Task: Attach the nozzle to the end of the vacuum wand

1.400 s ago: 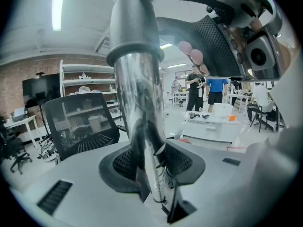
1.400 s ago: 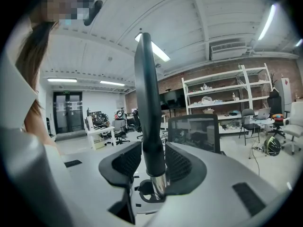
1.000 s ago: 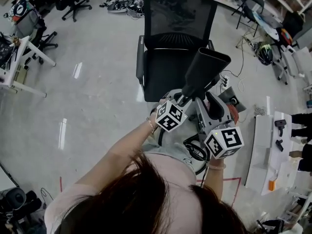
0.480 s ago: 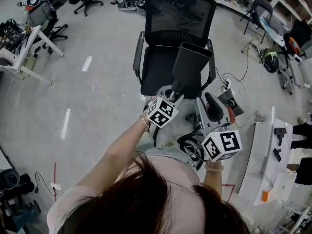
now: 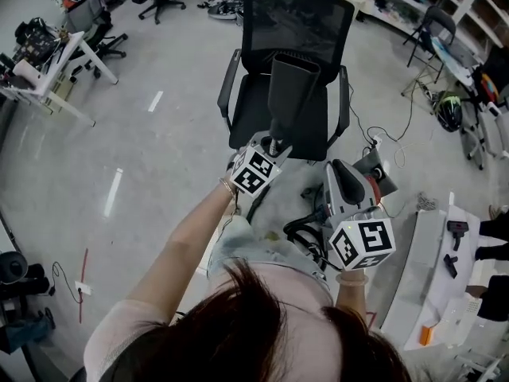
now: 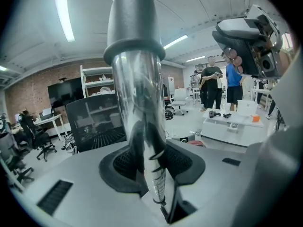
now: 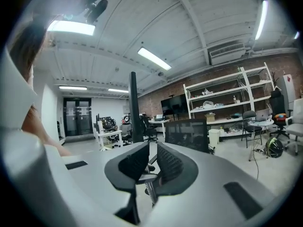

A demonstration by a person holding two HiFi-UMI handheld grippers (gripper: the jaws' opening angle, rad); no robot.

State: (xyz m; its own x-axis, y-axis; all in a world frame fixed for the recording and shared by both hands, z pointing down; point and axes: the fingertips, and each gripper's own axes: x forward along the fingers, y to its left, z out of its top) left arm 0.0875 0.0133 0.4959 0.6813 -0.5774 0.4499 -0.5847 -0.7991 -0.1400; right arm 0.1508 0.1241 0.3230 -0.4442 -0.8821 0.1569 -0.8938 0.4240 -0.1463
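Note:
My left gripper (image 5: 273, 146) is shut on the neck of a black, wide-mouthed nozzle (image 5: 291, 91), which points up and away over the chair. In the left gripper view the nozzle's shiny grey neck (image 6: 137, 93) stands upright between the pads of that left gripper (image 6: 152, 162). The grey and black vacuum body (image 5: 348, 186) sits low right, just ahead of my right gripper (image 5: 355, 223), and shows again as the vacuum body (image 6: 251, 30). The right gripper (image 7: 149, 162) has just been closing; its pads stand a narrow gap apart with nothing between them.
A black mesh office chair (image 5: 293, 22) stands straight ahead. A white bench (image 5: 433, 261) with small tools is at the right, with desks (image 5: 48, 70) and chairs at the far left. Cables and a helmet (image 5: 449, 110) lie on the floor. People stand in the distance (image 6: 213, 79).
The left gripper has swung the nozzle from leaning right to nearly straight up, further left in the picture. The right gripper has drawn back toward me, away from the nozzle.

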